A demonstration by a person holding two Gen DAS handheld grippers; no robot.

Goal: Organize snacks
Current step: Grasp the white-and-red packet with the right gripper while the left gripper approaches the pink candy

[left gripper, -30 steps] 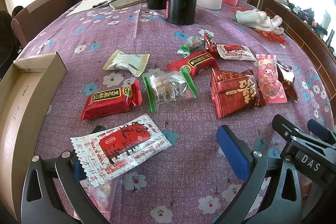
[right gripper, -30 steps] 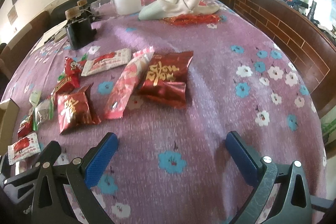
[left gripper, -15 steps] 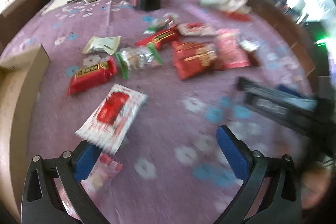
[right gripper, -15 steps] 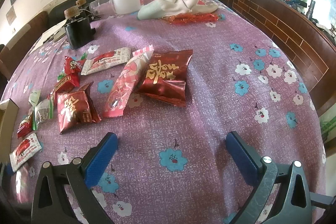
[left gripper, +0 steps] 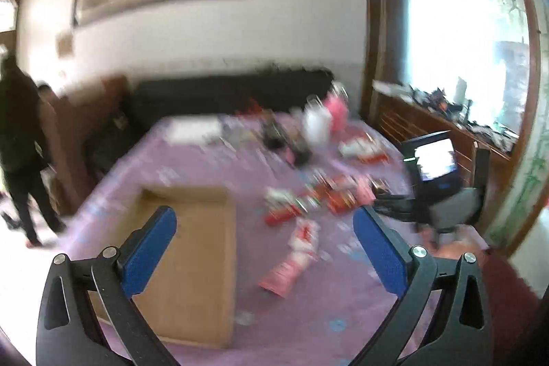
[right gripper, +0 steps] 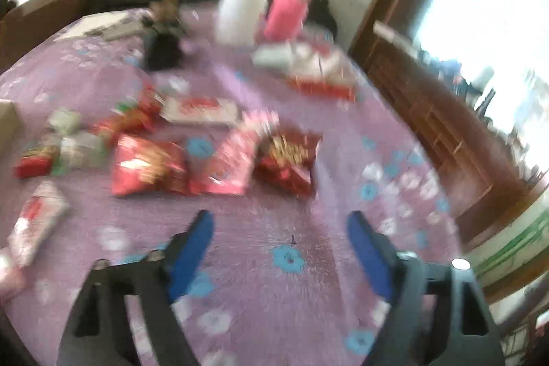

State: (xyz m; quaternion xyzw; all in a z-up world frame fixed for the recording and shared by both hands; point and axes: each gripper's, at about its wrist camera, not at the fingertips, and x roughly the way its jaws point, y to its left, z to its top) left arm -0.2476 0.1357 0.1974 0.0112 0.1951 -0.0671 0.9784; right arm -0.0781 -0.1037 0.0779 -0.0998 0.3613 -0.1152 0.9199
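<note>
Several snack packets lie scattered on the purple flowered tablecloth (right gripper: 308, 263). Nearest my right gripper (right gripper: 279, 222) are a dark red packet (right gripper: 288, 160), a pink packet (right gripper: 230, 163) and a red packet (right gripper: 147, 165). Its blue-padded jaws are closing over bare cloth with nothing between them. My left gripper (left gripper: 266, 215) hangs open and empty, high above the table. Below it are the open cardboard box (left gripper: 192, 256), a white-and-red packet (left gripper: 303, 235) and a pink packet (left gripper: 284, 273). Both views are blurred.
At the far side stand a white jar (right gripper: 240, 16), a pink bottle (right gripper: 288, 12) and black grinders (right gripper: 164, 47). A person (left gripper: 20, 143) stands left of the table. A wooden cabinet (right gripper: 429, 112) runs along the right, and a dark sofa (left gripper: 223, 91) sits behind.
The left gripper has risen and drawn back from the packets, so the box now lies under its left jaw. The right gripper's jaws have narrowed and it has lifted slightly.
</note>
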